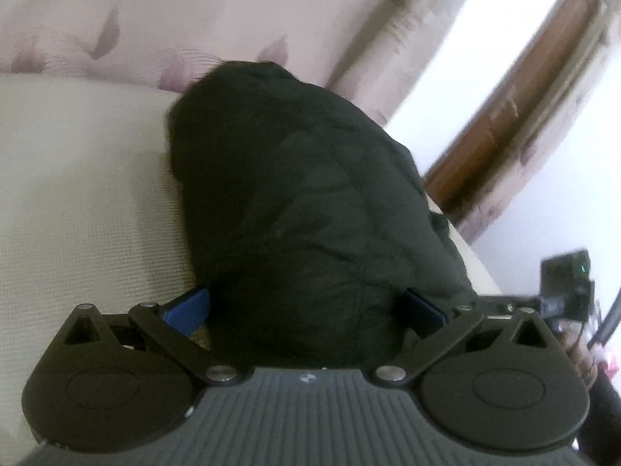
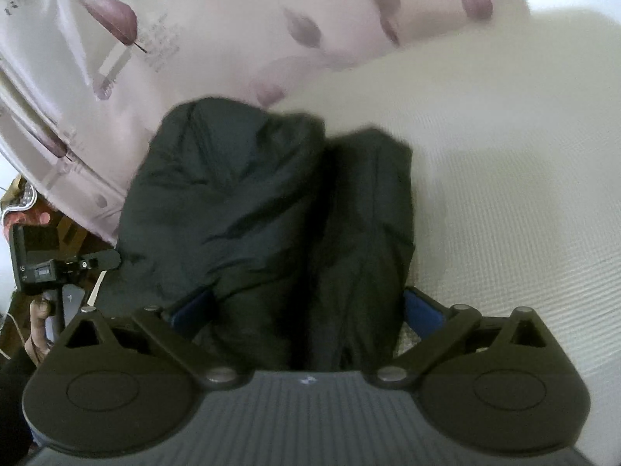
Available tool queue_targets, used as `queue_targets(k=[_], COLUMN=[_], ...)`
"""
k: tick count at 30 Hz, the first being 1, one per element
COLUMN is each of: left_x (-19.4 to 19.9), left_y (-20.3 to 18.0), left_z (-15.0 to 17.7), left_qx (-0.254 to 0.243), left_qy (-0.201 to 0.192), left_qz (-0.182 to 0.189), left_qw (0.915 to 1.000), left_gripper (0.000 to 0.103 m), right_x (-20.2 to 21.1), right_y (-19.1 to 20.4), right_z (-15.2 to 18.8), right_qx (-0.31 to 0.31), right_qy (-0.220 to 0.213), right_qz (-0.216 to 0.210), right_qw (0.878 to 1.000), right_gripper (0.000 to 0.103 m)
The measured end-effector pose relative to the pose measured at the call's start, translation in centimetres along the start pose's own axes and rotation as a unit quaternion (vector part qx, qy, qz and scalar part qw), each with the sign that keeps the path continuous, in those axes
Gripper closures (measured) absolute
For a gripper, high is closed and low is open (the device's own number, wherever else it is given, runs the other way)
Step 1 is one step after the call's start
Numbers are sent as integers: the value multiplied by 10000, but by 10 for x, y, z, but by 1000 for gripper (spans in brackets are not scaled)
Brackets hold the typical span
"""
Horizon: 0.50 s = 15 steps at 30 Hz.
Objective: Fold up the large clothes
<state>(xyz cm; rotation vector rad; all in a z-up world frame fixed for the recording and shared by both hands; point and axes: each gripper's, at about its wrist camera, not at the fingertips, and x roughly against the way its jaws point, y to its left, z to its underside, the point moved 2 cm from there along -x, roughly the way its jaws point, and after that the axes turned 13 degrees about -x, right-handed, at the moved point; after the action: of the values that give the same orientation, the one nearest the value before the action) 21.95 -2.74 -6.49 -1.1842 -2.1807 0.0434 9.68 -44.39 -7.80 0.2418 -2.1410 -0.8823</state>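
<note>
Left gripper [image 1: 306,310]: its two blue-padded fingers [image 1: 188,310] stand wide apart, and a thick bundle of the black garment [image 1: 302,202] fills the whole gap between them. The fabric touches both pads, so the claw is pinching the garment in a wide grasp.
Black garment, left wrist view: a dark, padded, bulky piece of clothing, bunched up. It rises from the fingers toward the middle of the picture. Its left side lies against the cream bed surface [image 1: 77,194].
Cream bed surface: a pale cloth with a fine woven texture. It fills the left part of the left wrist view and the right part of the right wrist view [image 2: 504,194].
Floral cloth [image 1: 155,19]: pale pink with purple leaf shapes, behind the garment at the top. It is blurred.
Wooden door frame [image 1: 504,136]: brown, at the upper right of the left wrist view, beside a white wall.
Right gripper [image 2: 306,310]: its blue pads [image 2: 421,308] are also spread wide, with the garment [image 2: 252,202] pressed between them. This claw too is pinching the cloth. Its body also appears at the right edge of the left wrist view.
Black garment, right wrist view: two thick folds side by side, with a deep crease between them. The right fold rests on the cream surface.
Hand [image 2: 39,322]: at the left edge of the right wrist view, it holds the handle of the other gripper.
</note>
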Motion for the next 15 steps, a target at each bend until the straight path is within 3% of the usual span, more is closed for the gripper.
queue_targets(k=[5, 11, 15], left_x=[-3, -29, -37], left_y=[24, 28, 23], left_z=[16, 19, 21], left_qx=[796, 1128, 1187], left_qy=[58, 130, 85], left_qz=[369, 856, 728], left_qw=[9961, 9898, 9902], left_gripper=[0, 0, 0], right_x=[3, -27, -33], right_y=[-14, -20, -19], right_z=[-1, -14, -11], right_qx=[-168, -738, -765], right_qy=[85, 266, 146], right_qz=[-123, -453, -769], right_qw=[9997, 9959, 9940], right_gripper=[0, 0, 0])
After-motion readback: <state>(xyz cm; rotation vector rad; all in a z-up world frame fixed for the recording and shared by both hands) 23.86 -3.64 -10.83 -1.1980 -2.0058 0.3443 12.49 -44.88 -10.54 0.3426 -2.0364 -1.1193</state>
